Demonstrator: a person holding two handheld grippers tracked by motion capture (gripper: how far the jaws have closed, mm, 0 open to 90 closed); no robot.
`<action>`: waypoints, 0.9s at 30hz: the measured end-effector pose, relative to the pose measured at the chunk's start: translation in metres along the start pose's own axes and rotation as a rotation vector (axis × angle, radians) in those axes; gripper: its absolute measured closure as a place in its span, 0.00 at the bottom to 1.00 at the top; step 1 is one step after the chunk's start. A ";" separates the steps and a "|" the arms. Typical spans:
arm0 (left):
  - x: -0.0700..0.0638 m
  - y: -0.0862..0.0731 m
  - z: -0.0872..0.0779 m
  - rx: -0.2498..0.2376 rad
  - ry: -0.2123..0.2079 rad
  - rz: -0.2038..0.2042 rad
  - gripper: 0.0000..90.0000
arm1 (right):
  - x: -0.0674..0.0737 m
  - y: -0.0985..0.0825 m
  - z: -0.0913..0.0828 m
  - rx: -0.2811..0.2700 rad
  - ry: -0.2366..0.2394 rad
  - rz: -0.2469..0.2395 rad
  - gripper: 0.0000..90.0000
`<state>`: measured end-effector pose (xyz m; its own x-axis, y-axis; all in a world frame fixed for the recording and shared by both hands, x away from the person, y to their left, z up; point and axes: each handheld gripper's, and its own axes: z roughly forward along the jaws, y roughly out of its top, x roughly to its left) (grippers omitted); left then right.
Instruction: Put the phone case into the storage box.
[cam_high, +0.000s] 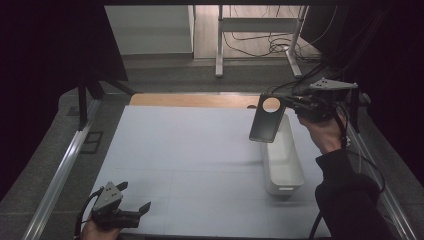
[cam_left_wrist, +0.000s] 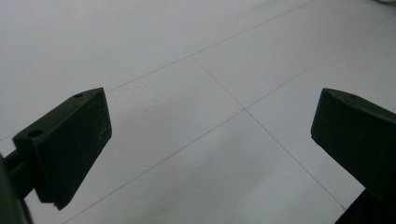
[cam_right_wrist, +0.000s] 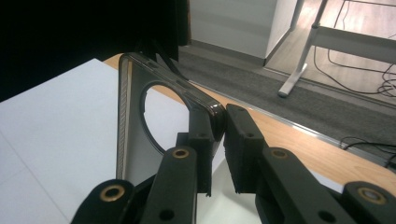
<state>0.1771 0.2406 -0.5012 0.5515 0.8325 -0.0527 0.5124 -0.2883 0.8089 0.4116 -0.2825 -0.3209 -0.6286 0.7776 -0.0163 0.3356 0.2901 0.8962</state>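
Black and glossy, a phone case (cam_high: 268, 119) hangs above the far end of a white bin (cam_high: 283, 162) in the high view, pinched at one side edge by the right gripper (cam_high: 291, 103). The right hand (cam_high: 325, 131) comes in from beyond the bin's right wall with the wrist raised and a dark sleeve (cam_high: 345, 200) running back along that wall. The case tilts slightly, its round camera hole at the upper end. The left gripper (cam_high: 135, 202) rests low on the pale table (cam_high: 190, 150), well apart from the bin on its left, held by the left hand (cam_high: 97, 231) at the near edge. A wooden strip (cam_high: 195, 100) borders the table just beyond the bin's far end, and a metal rail (cam_high: 62, 170) runs along the table's side, far to the left of the bin. Between the bin and the left gripper the table lies bare.

In the left gripper view, the left gripper (cam_left_wrist: 210, 135) has its jaws spread wide with nothing between them, over the table (cam_left_wrist: 187, 56) with its thin seam lines.

In the right gripper view, the right gripper (cam_right_wrist: 223, 140) is clamped on the rim of the phone case (cam_right_wrist: 133, 126), which stands edge-on with a ribbed inner side and the round hole clear through it. Behind it run the wooden strip (cam_right_wrist: 299, 135) and grey floor with a desk leg (cam_right_wrist: 299, 60).
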 end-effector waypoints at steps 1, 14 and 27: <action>0.000 0.000 0.000 0.002 -0.001 0.000 0.00 | -0.001 0.001 0.000 0.001 -0.004 -0.001 0.89; 0.001 0.000 0.000 0.011 -0.003 -0.017 0.00 | -0.023 0.009 0.000 -0.006 -0.050 -0.015 0.89; 0.001 0.000 0.001 0.019 -0.005 -0.016 0.00 | -0.042 0.014 0.005 -0.001 -0.087 -0.048 0.89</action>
<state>0.1785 0.2411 -0.5018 0.5464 0.8347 -0.0689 0.5337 -0.2835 0.7968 0.4464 -0.3078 -0.3095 -0.5803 0.8086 -0.0974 0.3060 0.3274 0.8940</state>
